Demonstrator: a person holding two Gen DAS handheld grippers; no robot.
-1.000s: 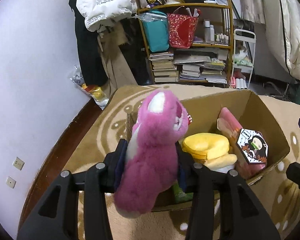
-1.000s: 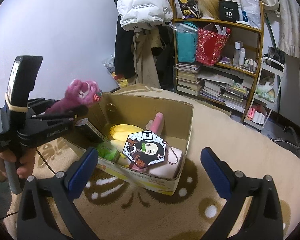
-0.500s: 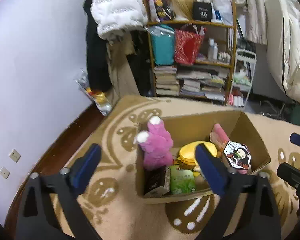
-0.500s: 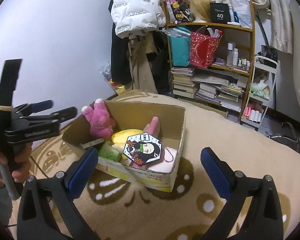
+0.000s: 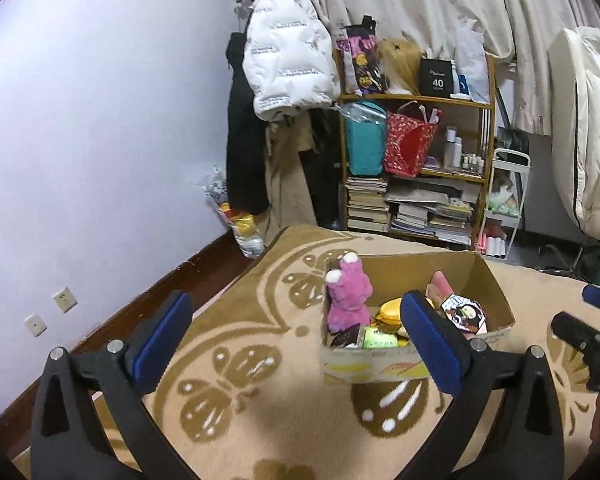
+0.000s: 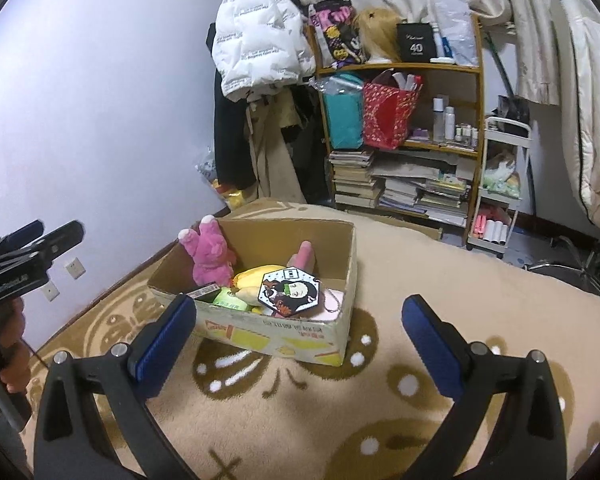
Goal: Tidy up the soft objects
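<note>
Beige carpet point(image 6: 440, 280) with brown butterfly patterns carries the cardboard box point(image 6: 300, 332), and the pink plush toy point(image 5: 346, 300) stands on end in the box's left end — feet up, its long axis roughly vertical, leaning against the left wall. In the left wrist view it sits in the middle of the frame, ahead of and between the left gripper point(image 5: 296, 328) fingers point(image 5: 162, 330) but well apart from them; those fingers are spread wide and opening, with nothing between them. In the right wrist view the same toy shows left of centre in the frame, beyond that gripper's left finger, so the left hand looks the nearer of the two to it. Packed beside the toy, going right: a dark flat pack and a green packet point(image 6: 230, 300) at the near wall, a yellow plush point(image 6: 256, 276) in the middle, a hexagonal cartoon-print cushion point(image 6: 290, 292) lying on a pale pink soft thing, and a pink piece point(image 6: 304, 254) propped against the far wall. The box looks fairly full — judging from this, the plush is delivered and any next pick would have to come from outside these views, since no loose soft thing shows on the carpet. The right gripper point(image 6: 300, 336) hangs over the carpet near the box's near wall, fingers wide and empty. Behind stand a crowded bookshelf point(image 6: 404, 152) and a hanging white puffer jacket point(image 6: 260, 36).
</note>
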